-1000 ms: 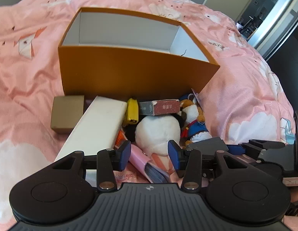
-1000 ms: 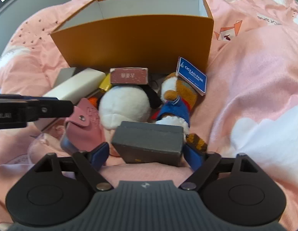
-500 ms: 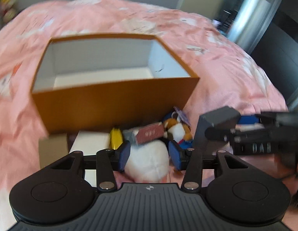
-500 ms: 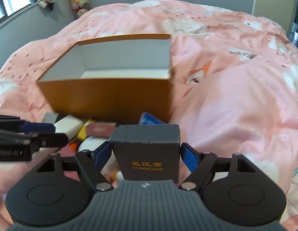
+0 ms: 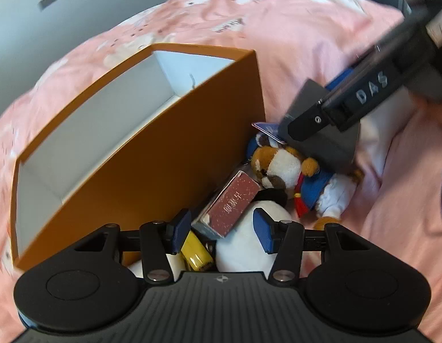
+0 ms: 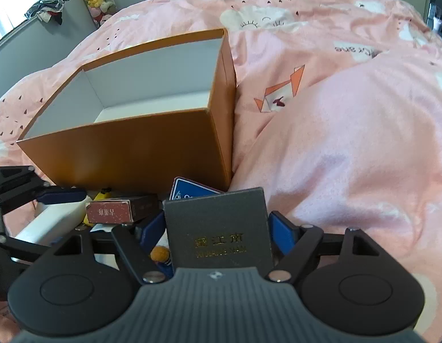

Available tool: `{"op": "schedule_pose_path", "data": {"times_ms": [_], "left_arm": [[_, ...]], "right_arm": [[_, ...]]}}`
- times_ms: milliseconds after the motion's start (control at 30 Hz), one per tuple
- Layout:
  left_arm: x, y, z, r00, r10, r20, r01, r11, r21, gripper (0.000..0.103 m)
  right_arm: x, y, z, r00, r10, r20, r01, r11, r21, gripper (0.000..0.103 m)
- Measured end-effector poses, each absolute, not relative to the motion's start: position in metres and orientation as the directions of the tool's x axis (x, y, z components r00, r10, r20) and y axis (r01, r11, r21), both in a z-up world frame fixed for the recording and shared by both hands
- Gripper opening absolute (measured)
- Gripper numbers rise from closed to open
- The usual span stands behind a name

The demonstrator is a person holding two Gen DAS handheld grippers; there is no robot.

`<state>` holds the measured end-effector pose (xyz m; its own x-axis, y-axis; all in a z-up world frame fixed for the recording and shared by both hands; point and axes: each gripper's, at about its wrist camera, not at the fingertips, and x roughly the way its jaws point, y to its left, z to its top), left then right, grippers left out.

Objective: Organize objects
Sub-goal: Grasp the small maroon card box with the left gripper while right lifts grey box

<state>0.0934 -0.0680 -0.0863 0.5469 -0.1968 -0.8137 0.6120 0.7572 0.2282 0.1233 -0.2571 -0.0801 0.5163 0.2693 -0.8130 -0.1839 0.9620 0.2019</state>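
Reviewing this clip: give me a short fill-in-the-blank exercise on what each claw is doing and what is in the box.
1. The right claw is shut on the ____ box with gold lettering.
2. The left claw is open and holds ____.
3. The inside of the orange box is ____ of objects.
4. The red box rests on the ____ plush toy.

Missing words: grey; nothing; empty; white

Orange box [image 6: 129, 154] open-topped, toys alongside.
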Motion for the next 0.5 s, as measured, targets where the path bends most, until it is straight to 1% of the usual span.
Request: {"op": "schedule_pose_path", "data": {"times_ms": [67, 167, 233, 267, 333, 367, 467, 500], "left_arm": [[0.097, -0.069, -0.09, 0.552, -0.208, -0.807, 0.627, 0.742, 0.237, 0.059], [0.107, -0.07, -0.094, 0.531, -0.221, -0.818, 0.642, 0.735, 0.218, 0.059], [0.111, -0.071, -0.096, 0.519, -0.225, -0.825, 0.648, 0.733, 0.207, 0.058], [0.113, -0.072, -0.098, 0.515, -0.221, -0.828, 0.648, 0.733, 0.207, 0.052], [0.118, -0.074, -0.102, 0.514, -0.206, -0.833, 0.637, 0.742, 0.209, 0.046], [0.119, -0.076, -0.104, 0.514, -0.201, -0.834, 0.633, 0.745, 0.211, 0.044], [0.116, -0.079, -0.105, 0.528, -0.191, -0.828, 0.625, 0.747, 0.226, 0.043], [0.114, -0.079, -0.104, 0.531, -0.193, -0.825, 0.618, 0.755, 0.221, 0.041]], "right_arm": [[0.125, -0.259, -0.083, 0.502, 0.284, -0.817, -0.183, 0.958, 0.221, 0.083], [0.126, -0.261, -0.085, 0.486, 0.302, -0.82, -0.19, 0.953, 0.238, 0.084], [0.126, -0.263, -0.086, 0.479, 0.309, -0.822, -0.194, 0.95, 0.244, 0.084], [0.126, -0.263, -0.086, 0.476, 0.311, -0.822, -0.195, 0.949, 0.247, 0.084], [0.127, -0.263, -0.087, 0.473, 0.312, -0.824, -0.194, 0.949, 0.248, 0.084], [0.128, -0.262, -0.088, 0.471, 0.311, -0.825, -0.194, 0.949, 0.247, 0.084], [0.13, -0.262, -0.092, 0.465, 0.296, -0.834, -0.189, 0.954, 0.234, 0.077], [0.129, -0.263, -0.091, 0.465, 0.299, -0.833, -0.185, 0.953, 0.239, 0.077]]}}
